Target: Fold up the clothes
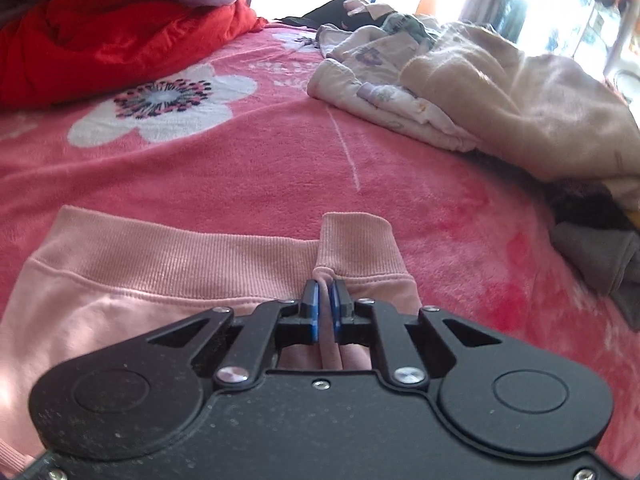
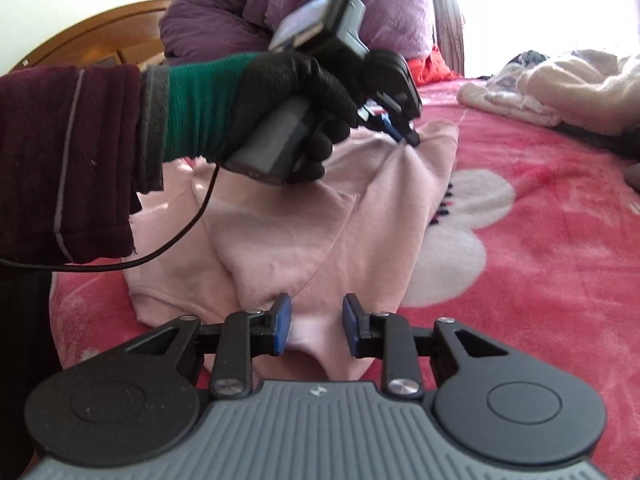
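A pink flowered blanket (image 1: 248,168) is covering the whole bed under my work, its big white flower (image 1: 160,108) showing beyond the garment in my left wrist view. A red quilt (image 1: 100,44) is lying bunched at the far left, with a purple pillow (image 2: 320,4) sitting behind it. A heap of unfolded clothes (image 1: 500,100), cream and printed white, is piling up on the far right side of the blanket, well apart from what I am handling.

The pink sweatshirt (image 2: 288,236) is lying spread on the blanket in front of me, its ribbed hem (image 1: 168,256) running across my left wrist view and a ribbed cuff (image 1: 356,240) lying over that hem.

My left hand (image 2: 304,96), in a black glove, is holding the left gripper (image 1: 325,300) tilted downward; its blue pads are pinching tight on a fold of the sweatshirt beside the cuff, and the cloth is puckering toward the tips. My right gripper (image 2: 316,320) is resting low at the near edge of the sweatshirt, its jaws standing partly apart with pink cloth lying between them; I cannot tell whether the pads are pressing on it.
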`<act>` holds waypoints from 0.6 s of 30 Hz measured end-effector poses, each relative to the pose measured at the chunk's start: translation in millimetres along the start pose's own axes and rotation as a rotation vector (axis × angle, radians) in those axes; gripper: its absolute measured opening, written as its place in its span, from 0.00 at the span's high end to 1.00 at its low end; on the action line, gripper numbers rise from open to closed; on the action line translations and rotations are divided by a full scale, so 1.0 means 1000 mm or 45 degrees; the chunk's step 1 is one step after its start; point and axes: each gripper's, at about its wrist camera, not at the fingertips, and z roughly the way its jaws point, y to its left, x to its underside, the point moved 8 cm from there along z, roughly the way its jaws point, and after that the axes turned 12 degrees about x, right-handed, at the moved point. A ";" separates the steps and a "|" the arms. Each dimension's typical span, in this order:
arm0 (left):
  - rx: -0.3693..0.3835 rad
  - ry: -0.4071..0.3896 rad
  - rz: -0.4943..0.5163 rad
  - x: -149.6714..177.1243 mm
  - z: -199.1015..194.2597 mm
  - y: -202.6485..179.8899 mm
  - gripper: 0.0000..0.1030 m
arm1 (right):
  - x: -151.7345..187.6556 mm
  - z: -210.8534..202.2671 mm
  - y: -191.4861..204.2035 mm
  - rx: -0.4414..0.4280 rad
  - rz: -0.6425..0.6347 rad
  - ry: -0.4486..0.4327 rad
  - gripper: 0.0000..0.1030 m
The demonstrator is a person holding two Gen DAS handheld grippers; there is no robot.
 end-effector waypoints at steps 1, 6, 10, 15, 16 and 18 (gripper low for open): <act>-0.013 0.000 0.014 -0.002 -0.003 -0.001 0.90 | 0.000 0.000 0.000 -0.001 -0.001 -0.001 0.71; -0.026 -0.115 0.128 -0.025 -0.028 -0.024 0.91 | 0.000 -0.001 0.003 0.000 -0.022 -0.002 0.71; 0.029 -0.076 0.186 -0.034 -0.014 -0.043 0.91 | 0.001 0.000 0.003 -0.003 -0.021 0.008 0.71; -0.086 0.087 0.180 -0.015 0.036 -0.015 0.90 | 0.004 0.004 0.005 -0.004 -0.037 0.033 0.71; -0.087 0.083 0.186 -0.014 0.040 -0.010 0.89 | 0.004 0.004 0.005 0.000 -0.041 0.034 0.71; -0.050 0.035 0.161 -0.020 0.026 -0.014 0.89 | 0.003 0.004 0.005 -0.003 -0.041 0.034 0.71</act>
